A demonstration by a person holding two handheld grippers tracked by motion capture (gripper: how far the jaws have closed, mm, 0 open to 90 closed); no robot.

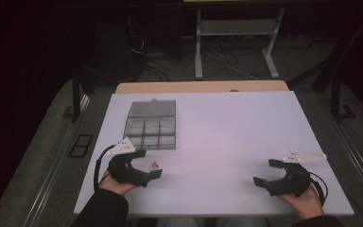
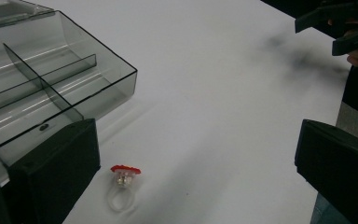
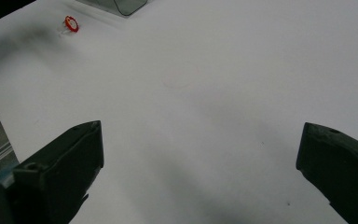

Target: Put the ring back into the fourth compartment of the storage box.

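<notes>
On the counter (image 1: 227, 123), a compartment box (image 1: 151, 127) sits at the far left. A ring (image 2: 122, 179) lies just near of it, between the left tongs' (image 1: 147, 163) jaws. The right tongs (image 1: 266, 172) rest near right, well apart.

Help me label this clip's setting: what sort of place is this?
Probably a lab or workshop set up for recording, not a home: a plain white table, height-adjustable desk legs with loose cables on the floor behind it, and a clear divided box with a small red-topped ring laid out.

A clear plastic ring (image 2: 121, 186) with a red top lies near the tabletop's front-left corner. A smoky compartment box (image 1: 151, 126) sits open behind it, toward the left edge.
</notes>
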